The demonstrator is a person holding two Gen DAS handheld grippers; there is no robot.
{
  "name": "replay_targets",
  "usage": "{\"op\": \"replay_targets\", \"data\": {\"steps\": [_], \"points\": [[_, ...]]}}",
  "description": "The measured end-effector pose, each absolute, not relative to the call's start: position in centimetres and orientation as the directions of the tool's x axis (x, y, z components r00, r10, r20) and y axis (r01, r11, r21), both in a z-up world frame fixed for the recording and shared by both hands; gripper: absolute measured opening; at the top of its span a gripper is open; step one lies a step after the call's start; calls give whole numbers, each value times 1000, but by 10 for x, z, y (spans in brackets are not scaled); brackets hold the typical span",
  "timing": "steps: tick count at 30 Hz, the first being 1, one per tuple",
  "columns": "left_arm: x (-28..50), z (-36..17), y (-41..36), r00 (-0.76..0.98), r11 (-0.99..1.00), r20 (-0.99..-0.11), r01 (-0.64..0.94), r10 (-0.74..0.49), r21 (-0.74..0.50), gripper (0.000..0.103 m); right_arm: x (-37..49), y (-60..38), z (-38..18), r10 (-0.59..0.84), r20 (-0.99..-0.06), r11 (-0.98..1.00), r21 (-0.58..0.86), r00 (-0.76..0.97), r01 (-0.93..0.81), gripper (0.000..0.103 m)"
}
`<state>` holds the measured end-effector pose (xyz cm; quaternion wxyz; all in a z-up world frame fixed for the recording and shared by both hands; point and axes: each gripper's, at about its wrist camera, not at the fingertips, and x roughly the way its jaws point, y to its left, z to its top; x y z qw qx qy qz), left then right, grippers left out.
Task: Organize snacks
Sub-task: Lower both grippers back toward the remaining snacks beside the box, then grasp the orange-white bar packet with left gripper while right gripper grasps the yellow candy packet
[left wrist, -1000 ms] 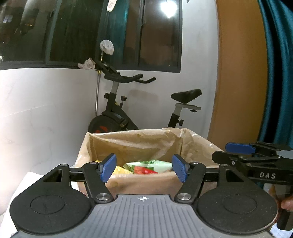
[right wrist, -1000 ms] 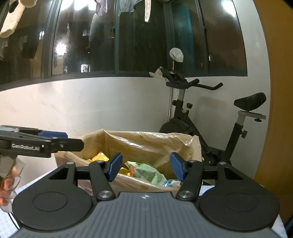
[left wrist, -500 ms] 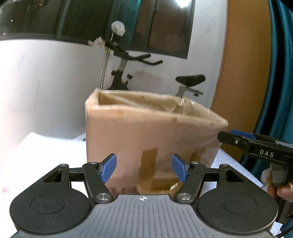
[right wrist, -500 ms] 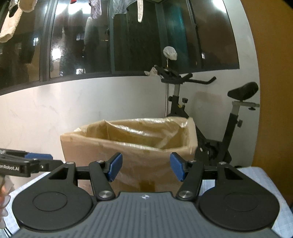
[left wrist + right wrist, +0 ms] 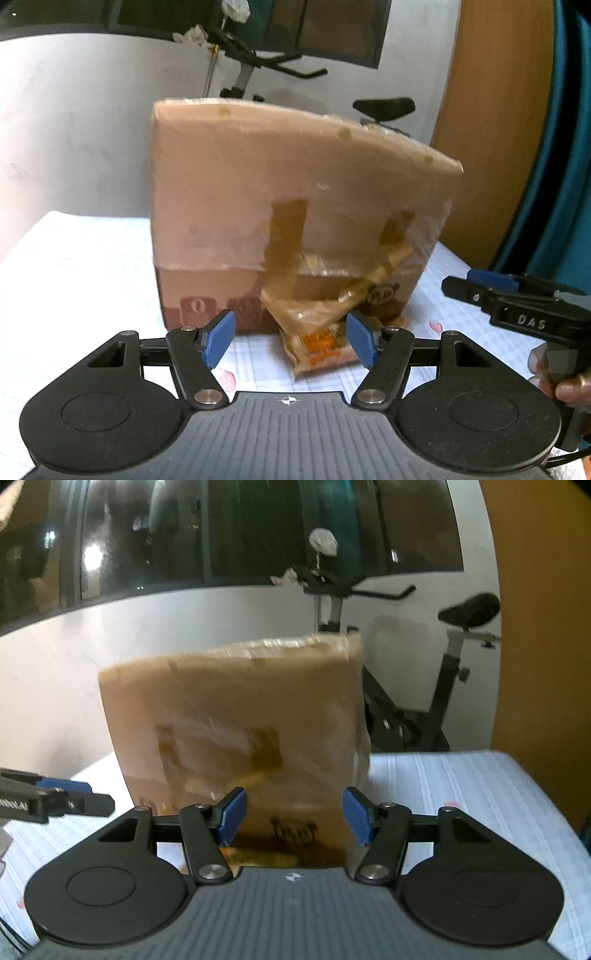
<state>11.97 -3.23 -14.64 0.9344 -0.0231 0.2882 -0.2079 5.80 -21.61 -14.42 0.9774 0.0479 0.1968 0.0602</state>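
A tall cardboard box (image 5: 295,206) lined with clear plastic stands on the white table; its inside is hidden from here. A clear snack packet (image 5: 317,343) with orange print lies on the table at the foot of the box. My left gripper (image 5: 290,339) is open, low over the table, with the packet ahead between its blue pads but untouched. My right gripper (image 5: 291,818) is open too, facing the box (image 5: 236,731) front at its right corner, nothing between the pads. Each gripper shows in the other's view: the right gripper (image 5: 480,284) at the right edge, the left gripper (image 5: 85,799) at the left edge.
An exercise bike (image 5: 424,686) stands behind the table by the white wall, under a dark window. A wooden panel (image 5: 495,129) and a teal curtain (image 5: 569,147) are at the right. The table (image 5: 461,790) carries a pale gridded cloth. A person's fingers (image 5: 569,387) hold the right gripper's handle.
Both grippers have sunk from above the box rim to near the table. The snacks inside the box are out of sight, and the packet at its foot has come into view.
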Motion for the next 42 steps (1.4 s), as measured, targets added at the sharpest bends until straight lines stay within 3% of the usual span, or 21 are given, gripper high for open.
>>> {"op": "replay_targets", "data": {"steps": [8, 14, 29, 34, 42], "points": [[127, -176, -49, 690, 901, -594, 403, -414, -160, 68, 62, -227, -184, 107, -486, 991, 127, 867, -52, 61], [148, -194, -74, 673, 877, -609, 475, -420, -79, 68, 70, -226, -205, 103, -540, 992, 120, 835, -45, 61], [192, -213, -110, 584, 757, -616, 653, -528, -31, 68, 74, -233, -217, 91, -570, 990, 139, 816, -13, 61], [208, -221, -113, 512, 732, -639, 671, -574, -120, 70, 73, -233, -219, 89, -576, 990, 140, 813, -9, 61], [191, -226, -108, 483, 733, -670, 667, -564, -136, 70, 73, -235, -219, 95, -581, 989, 147, 808, -10, 61]]}}
